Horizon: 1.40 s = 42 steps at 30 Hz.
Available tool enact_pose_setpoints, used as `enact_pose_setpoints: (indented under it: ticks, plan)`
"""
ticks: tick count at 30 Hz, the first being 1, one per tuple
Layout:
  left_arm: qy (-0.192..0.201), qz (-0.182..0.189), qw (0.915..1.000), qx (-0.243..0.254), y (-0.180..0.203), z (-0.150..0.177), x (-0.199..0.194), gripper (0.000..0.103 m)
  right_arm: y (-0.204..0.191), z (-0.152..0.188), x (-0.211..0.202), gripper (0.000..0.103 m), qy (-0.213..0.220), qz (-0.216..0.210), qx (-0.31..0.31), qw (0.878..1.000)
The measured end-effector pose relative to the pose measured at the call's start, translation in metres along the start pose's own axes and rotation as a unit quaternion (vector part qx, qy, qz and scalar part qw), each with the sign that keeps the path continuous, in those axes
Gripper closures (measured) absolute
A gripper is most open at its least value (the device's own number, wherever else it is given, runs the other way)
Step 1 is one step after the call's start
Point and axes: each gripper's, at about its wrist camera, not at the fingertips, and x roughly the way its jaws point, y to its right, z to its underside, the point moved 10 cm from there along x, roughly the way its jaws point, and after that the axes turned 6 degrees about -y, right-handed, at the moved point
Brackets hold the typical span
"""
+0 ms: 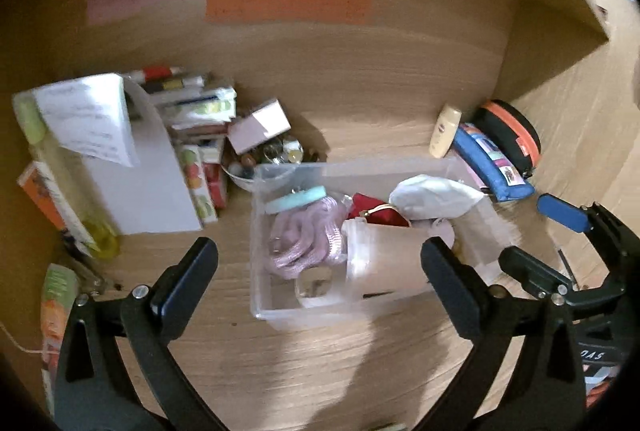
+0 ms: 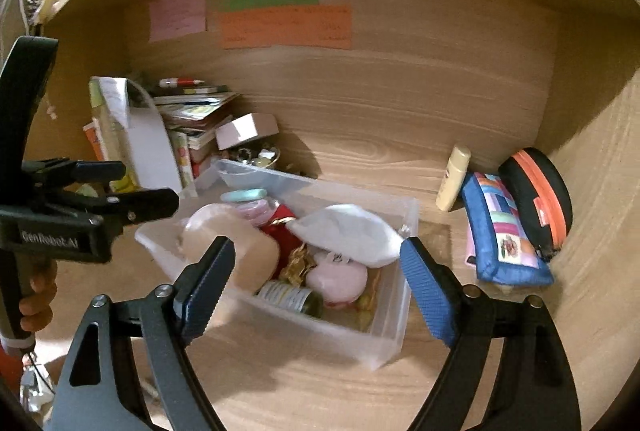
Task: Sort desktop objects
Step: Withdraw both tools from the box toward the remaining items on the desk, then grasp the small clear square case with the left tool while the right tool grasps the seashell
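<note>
Clear rectangular plastic bin (image 1: 360,167), crammed with oddments, set on wooden desk (image 1: 304,363) between both tongs. Left gripper (image 1: 320,263) and right gripper (image 2: 316,267) spread wide, nothing held. Risk judged: translucent plastic cup (image 1: 384,259), lying near bin rim, could be knocked out by careless reach.

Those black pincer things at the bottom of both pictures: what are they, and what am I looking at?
They are hand-held grippers, one in each of a person's hands, each carrying a wide-angle camera that looks along its own jaws. One picture comes from the left gripper, the other from the right gripper. Both stand open and hold nothing. Below them on the wooden desk sits a clear plastic bin of small items. A stack of books and papers lies to its left; a blue patchwork pouch and a black round case with an orange zip lie to its right.
</note>
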Motion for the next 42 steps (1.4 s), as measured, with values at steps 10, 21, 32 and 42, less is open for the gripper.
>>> enact_pose_setpoints:
  ticks: [10,21,32,42]
  plan:
    - [0.032,-0.006,0.9992,0.025,0.016,0.056,-0.046,0.0,-0.021,0.053,-0.03,0.021,-0.003,-0.004,-0.005,1.0]
    - [-0.035,-0.006,0.9993,0.016,0.031,0.145,-0.027,0.035,-0.056,0.127,-0.034,0.021,-0.04,-0.046,0.003,0.998]
    - [-0.046,0.007,0.9987,0.02,0.042,0.173,-0.016,0.035,-0.078,0.162,-0.009,0.041,-0.092,-0.077,0.0,0.993]
    - [-0.06,0.012,0.9981,0.004,0.025,0.18,-0.005,0.035,-0.087,0.165,0.006,0.055,-0.098,-0.071,-0.016,0.992]
